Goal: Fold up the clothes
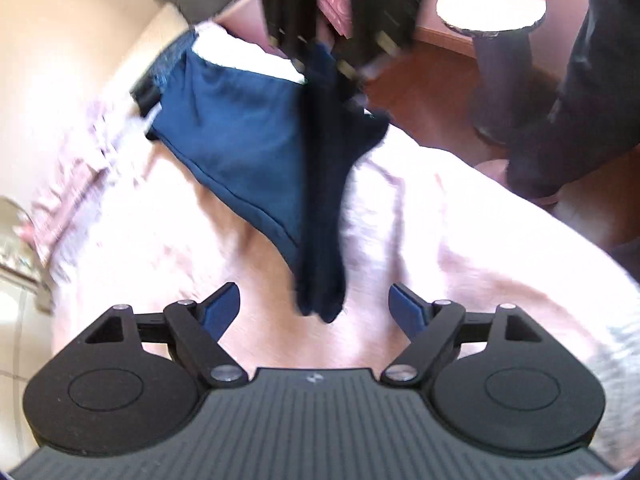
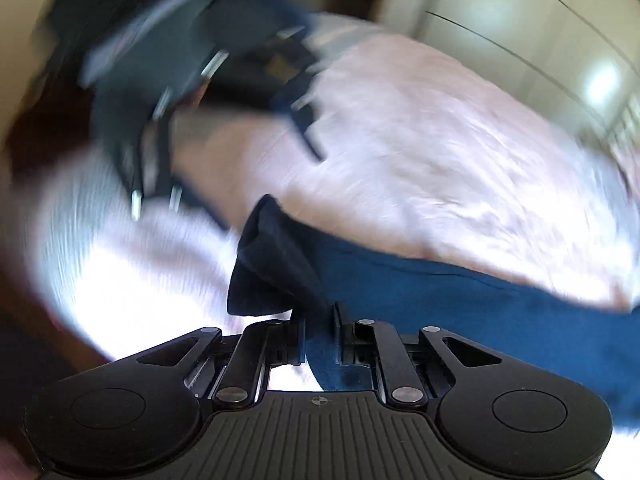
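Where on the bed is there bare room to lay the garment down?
Bare pink bedspread lies right of the hanging dark blue garment, out to the bed's edge, and just ahead of the open left gripper. The far left is crowded by the blue cloth. The right gripper grips the garment.

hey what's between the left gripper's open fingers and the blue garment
In the left wrist view, only bare pink bedspread lies between the open left gripper and the blue garment, whose dark hanging end dips nearly between the fingers.

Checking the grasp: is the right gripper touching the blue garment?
Touching. The right wrist view shows the right gripper shut on the blue garment.
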